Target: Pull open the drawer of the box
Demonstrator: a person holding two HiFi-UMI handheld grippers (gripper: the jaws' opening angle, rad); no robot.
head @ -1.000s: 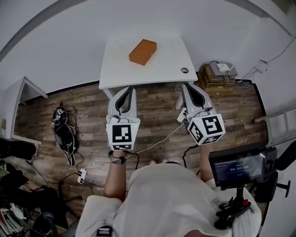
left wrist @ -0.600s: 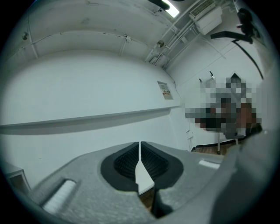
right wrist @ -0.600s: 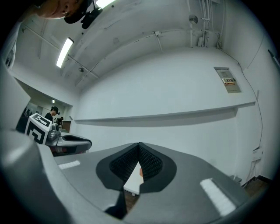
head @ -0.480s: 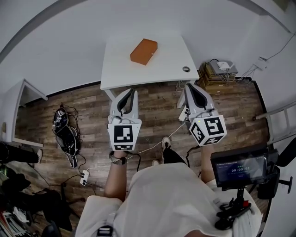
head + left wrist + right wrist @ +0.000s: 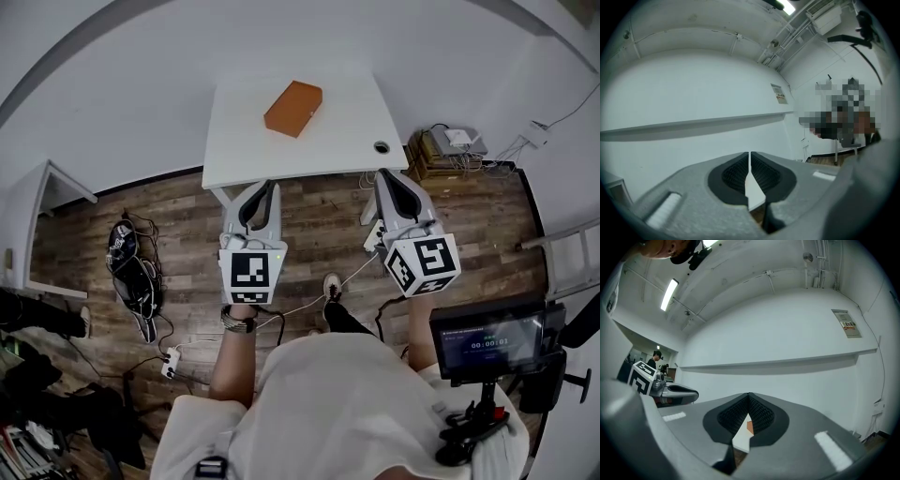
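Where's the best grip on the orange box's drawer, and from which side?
Likely the near short end of the box, coming from the table's front edge: it lies roughly lengthwise away from the person, that end nearest. No pull or drawer seam can be made out yet.

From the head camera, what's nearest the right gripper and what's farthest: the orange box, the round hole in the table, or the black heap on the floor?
1. Round hole: near right corner of the table, just ahead of the right gripper.
2. Orange box: farther back, leftward.
3. Black heap: floor, far left.
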